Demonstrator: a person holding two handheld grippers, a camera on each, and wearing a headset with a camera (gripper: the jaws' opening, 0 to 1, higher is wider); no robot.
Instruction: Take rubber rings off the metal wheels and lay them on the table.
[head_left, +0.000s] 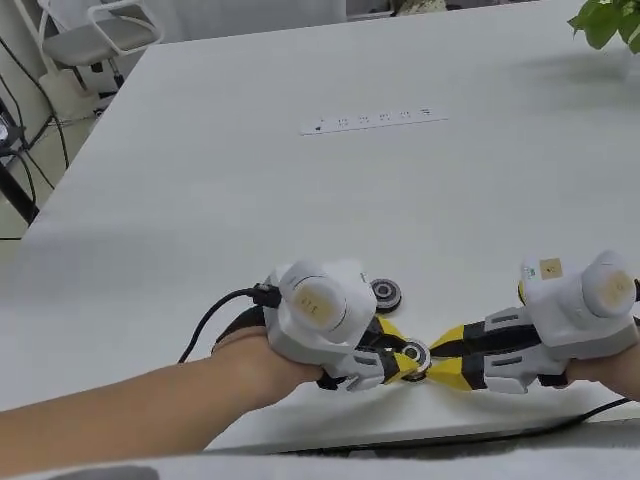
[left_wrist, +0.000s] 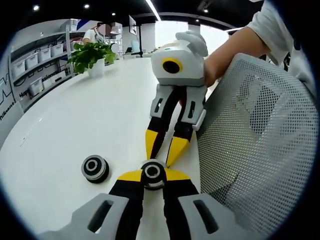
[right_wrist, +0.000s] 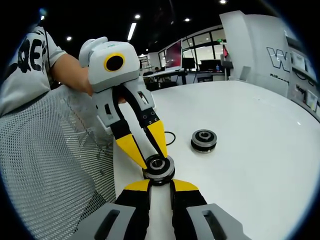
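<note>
Head view: wide white desk (head_left: 300, 200). At the desk's near edge, white-and-black, yellow-tipped left gripper (head_left: 404, 362), clamped around a small round metal wheel with a black rubber ring (head_left: 415, 355). Facing it along that edge, matching right gripper (head_left: 436, 358), almost closed, tips against the same wheel; hold unclear. Slightly farther in from that edge, second ringed metal wheel (head_left: 385, 293), flat on the desk.

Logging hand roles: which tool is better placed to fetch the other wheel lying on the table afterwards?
Left, probably. The loose black-and-silver metal wheel lies on the white table close beside the left tool; from the right tool it sits farther ahead, past the gripped wheel between both tools.
</note>
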